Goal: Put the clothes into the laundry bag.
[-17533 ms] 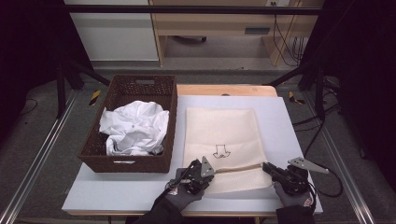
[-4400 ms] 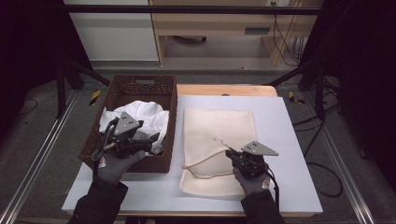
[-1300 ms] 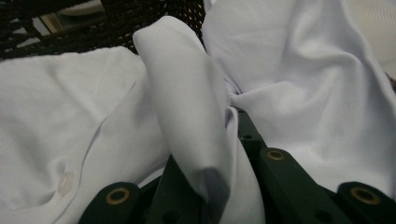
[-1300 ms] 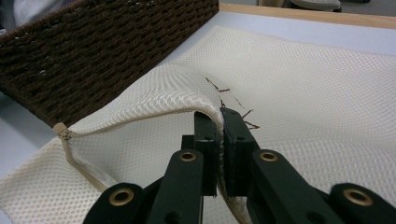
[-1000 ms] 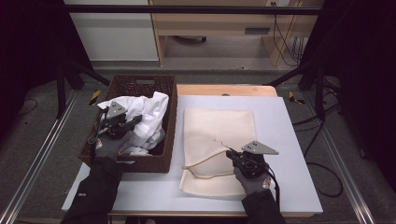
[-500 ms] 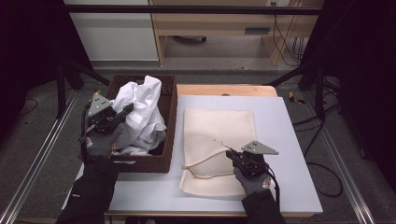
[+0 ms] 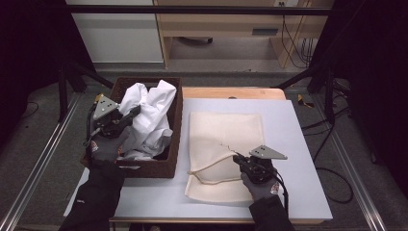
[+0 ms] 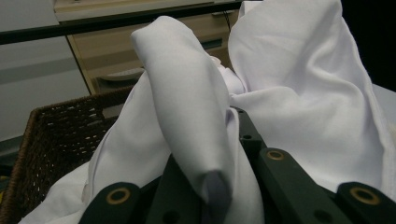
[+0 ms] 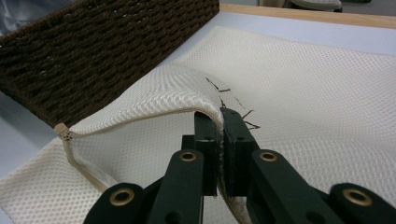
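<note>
White cloth (image 7: 146, 118) sits bunched in the wicker basket (image 7: 175, 125), part of it pulled up above the rim. Left tool (image 7: 129, 114) is clamped on a fold of that cloth; in the left gripper view the cloth (image 8: 196, 135) is pinched between the jaws and drapes over both of them, basket wall (image 8: 51, 149) to the left.

Mesh bag (image 7: 226, 144) lies flat on the bench (image 7: 288, 120) just right of the basket, mouth toward the person. Right tool (image 7: 236, 159) is closed on the bag's upper layer at the open edge, holding it raised off the lower layer so the mouth gapes. The right gripper view shows the mesh (image 9: 177, 88) arched up from the jaws, corded hem (image 9: 84, 158) running down to the bench, basket side (image 9: 93, 51) just behind it.

Both hands gloved, sleeves dark. Left hand (image 7: 103, 144) is over the basket's near-left corner, right hand (image 7: 260, 185) near the bench's front edge. Tools are well apart.
</note>
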A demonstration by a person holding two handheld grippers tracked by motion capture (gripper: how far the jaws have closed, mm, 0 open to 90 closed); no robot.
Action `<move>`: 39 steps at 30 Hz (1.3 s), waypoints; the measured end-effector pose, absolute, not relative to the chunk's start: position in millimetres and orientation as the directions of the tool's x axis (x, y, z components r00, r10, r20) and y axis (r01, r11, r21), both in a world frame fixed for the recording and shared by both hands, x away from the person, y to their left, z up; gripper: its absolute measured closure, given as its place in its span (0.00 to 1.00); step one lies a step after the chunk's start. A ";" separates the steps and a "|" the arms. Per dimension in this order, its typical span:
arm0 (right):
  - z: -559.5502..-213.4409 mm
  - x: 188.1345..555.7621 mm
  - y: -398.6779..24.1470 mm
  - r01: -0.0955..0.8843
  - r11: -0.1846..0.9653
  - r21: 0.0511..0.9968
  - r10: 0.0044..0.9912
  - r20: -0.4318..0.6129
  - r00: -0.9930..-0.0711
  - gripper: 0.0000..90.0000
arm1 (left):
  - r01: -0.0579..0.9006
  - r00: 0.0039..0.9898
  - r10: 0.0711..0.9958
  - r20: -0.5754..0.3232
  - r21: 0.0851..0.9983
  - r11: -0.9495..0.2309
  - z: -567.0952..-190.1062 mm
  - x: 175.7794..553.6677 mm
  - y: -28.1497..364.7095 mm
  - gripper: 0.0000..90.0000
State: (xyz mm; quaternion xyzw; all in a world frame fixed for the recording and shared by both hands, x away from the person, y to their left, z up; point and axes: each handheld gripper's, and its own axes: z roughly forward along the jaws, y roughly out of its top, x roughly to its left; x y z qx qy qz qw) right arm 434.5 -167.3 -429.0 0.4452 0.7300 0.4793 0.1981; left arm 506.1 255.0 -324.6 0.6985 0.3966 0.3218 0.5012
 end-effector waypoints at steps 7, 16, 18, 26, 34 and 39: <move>-429.2 434.5 -166.8 0.463 0.140 0.875 0.839 0.143 -0.525 0.96 | 0.164 0.462 0.886 0.047 0.977 -0.138 -303.3 498.0 258.1 0.92; -429.3 434.8 -167.5 0.458 0.146 0.877 0.840 0.135 -0.526 0.96 | 0.069 0.446 0.894 0.036 0.995 -0.075 -274.0 486.1 259.8 0.92; -429.4 434.7 -167.4 0.459 0.144 0.877 0.839 0.138 -0.526 0.96 | 0.056 0.444 0.895 0.033 0.996 -0.065 -269.6 484.2 259.6 0.92; -429.6 434.8 -167.3 0.461 0.140 0.876 0.839 0.143 -0.525 0.96 | 0.005 0.438 0.898 0.025 1.000 -0.030 -253.3 476.6 261.8 0.92; -429.9 434.8 -167.0 0.460 0.139 0.877 0.838 0.144 -0.527 0.96 | -0.063 0.433 0.901 0.031 0.998 -0.005 -236.1 468.5 260.7 0.92; -430.0 435.1 -167.5 0.457 0.141 0.878 0.838 0.140 -0.528 0.96 | -0.103 0.431 0.902 0.026 0.994 0.021 -222.1 463.6 259.9 0.92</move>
